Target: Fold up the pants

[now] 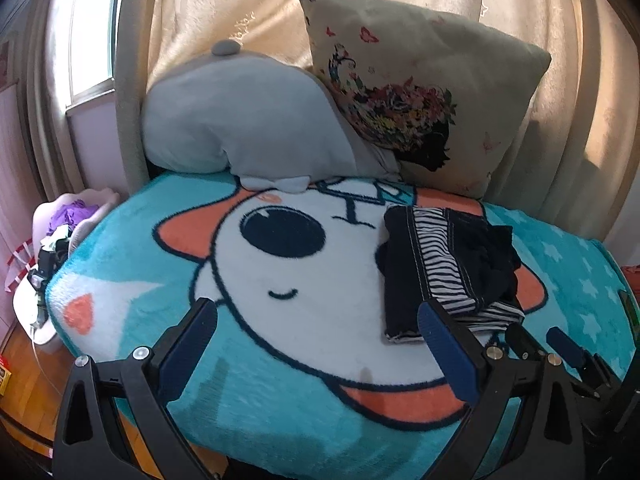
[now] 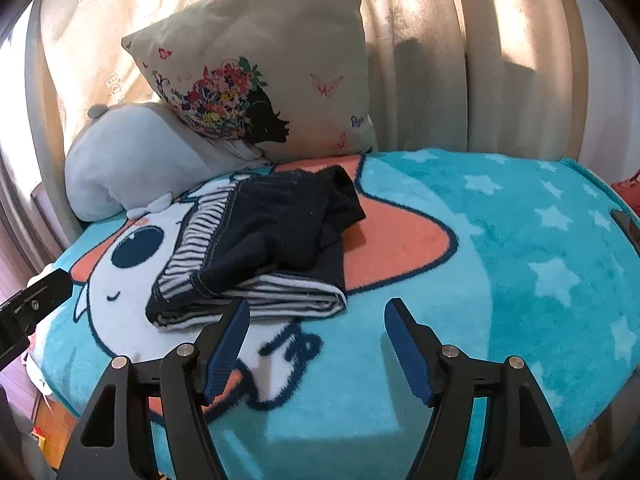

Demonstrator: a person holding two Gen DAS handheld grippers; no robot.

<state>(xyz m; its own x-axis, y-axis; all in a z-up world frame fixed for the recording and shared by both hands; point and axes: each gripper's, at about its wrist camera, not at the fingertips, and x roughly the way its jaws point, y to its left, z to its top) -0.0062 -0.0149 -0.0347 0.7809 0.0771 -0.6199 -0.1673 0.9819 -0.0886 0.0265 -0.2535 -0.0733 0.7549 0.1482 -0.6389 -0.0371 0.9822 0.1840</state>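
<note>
Near field: right gripper [image 2: 316, 312] fingers stand wide apart with nothing between them, poised low over the bed's teal cartoon blanket [image 2: 500, 248], tilted down toward it; its left finger [image 2: 230, 336] sits just short of the near edge of the pants [image 2: 256, 240]. Left gripper [image 1: 320, 316] likewise spread wide and empty, angled down, right finger [image 1: 448, 344] just beside the bundle's near corner. The pants lie at about 11 o'clock from the right gripper and 1 o'clock from the left, already doubled into a compact stack: dark denim-like cloth with pale stitching, striped lining showing at the folded edge. Judgement: light, soft, limp, layers liable to slide; best taken at the thick near fold or a corner, pinching all layers together. Farther off: grey plush pillow [image 1: 240, 120] at 11 o'clock, floral cushion [image 2: 260, 72] leaning on the curtain [image 2: 440, 40].
</note>
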